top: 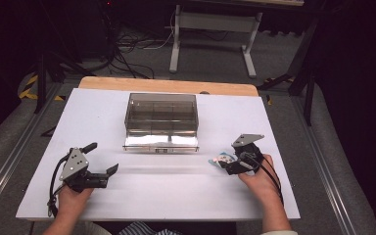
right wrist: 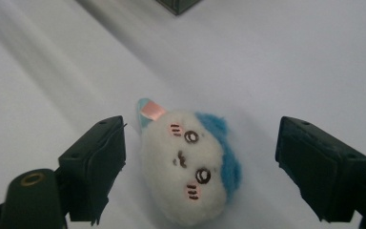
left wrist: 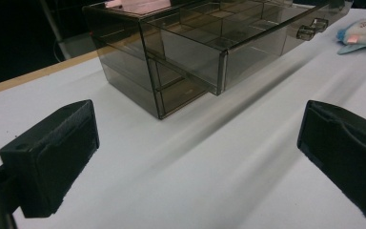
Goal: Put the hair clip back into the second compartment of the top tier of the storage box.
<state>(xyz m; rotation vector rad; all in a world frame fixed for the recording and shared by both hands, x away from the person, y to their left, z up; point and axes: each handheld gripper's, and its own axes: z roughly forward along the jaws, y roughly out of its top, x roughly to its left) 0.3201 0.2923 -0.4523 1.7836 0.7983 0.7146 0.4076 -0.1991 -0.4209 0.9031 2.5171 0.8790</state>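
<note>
Though untouched, plush toy [right wrist: 190, 164] btwn jaws

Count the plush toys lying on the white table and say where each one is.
1. The plush toy lies on the white table, right of the clear drawer box, between the open jaws of the right tool.
</note>
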